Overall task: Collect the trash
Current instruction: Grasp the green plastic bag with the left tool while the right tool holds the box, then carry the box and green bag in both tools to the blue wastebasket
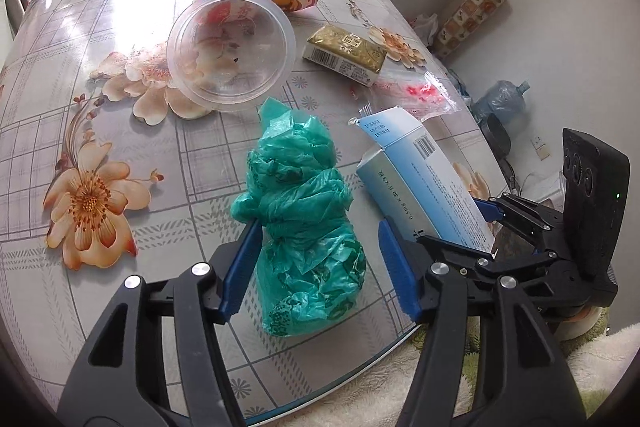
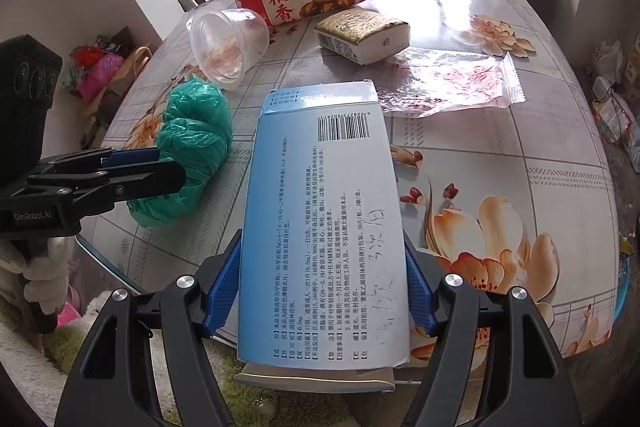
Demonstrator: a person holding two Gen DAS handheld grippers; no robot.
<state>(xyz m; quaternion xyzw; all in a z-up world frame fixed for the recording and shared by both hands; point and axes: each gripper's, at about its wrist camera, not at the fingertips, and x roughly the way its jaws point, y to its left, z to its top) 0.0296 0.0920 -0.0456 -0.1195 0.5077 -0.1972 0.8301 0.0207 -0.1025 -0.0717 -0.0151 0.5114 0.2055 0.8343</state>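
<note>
While jaws straddle green bag [image 1: 304, 227]; blue box [image 2: 324, 239] clamped.

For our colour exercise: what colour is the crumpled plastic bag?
Green crumpled plastic bag, clearest in left wrist view.

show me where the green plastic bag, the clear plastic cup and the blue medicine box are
green plastic bag [image 1: 304, 227], left wrist view, crumpled middle.
clear plastic cup [image 1: 232, 51], left wrist view, see-through inside wall.
blue medicine box [image 2: 324, 227], right wrist view, printed top face.
</note>
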